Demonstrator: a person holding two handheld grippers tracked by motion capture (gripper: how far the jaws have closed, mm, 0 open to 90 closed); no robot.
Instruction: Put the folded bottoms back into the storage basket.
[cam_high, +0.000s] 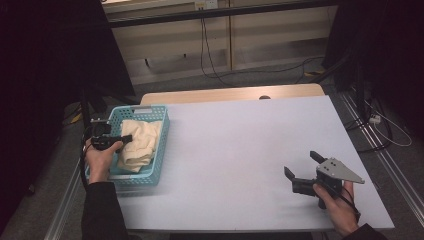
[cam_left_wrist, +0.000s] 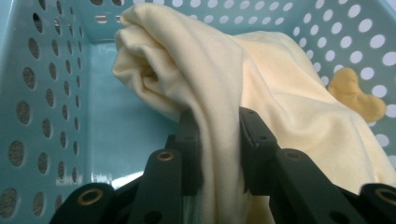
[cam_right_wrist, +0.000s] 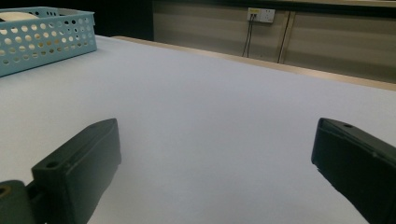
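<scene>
1. Table (cam_high: 240, 150): a pale work surface, bare across its middle, with the person seated at the near edge and a forearm coming in at each near corner.

2. Basket (cam_high: 161, 150): a light blue perforated plastic basket at the table's left edge, its long axis running away from the person. It also shows in the right gripper view, far off at the upper left (cam_right_wrist: 46, 42).

3. Cloth (cam_high: 140, 145): a cream-yellow cloth lying crumpled inside the basket and filling most of it. In the left gripper view (cam_left_wrist: 280, 102) it is bunched into a ridge that rises toward the far wall.

4. Governing relation: the cloth lies directly at the left gripper (cam_high: 125, 137), which enters the basket from its left side, pointing across the basket's short axis. The right gripper (cam_high: 303, 165) is well apart, over the bare table near the right corner, so the left hand is plainly the nearer.

5. Left jaws: clenched on a fold of the cloth, with fabric pinched between the two pads and draping down between them. My judgement: a lift out of the basket is the move at hand.

6. Right jaws: spread wide, grasping nothing, facing the table.
</scene>
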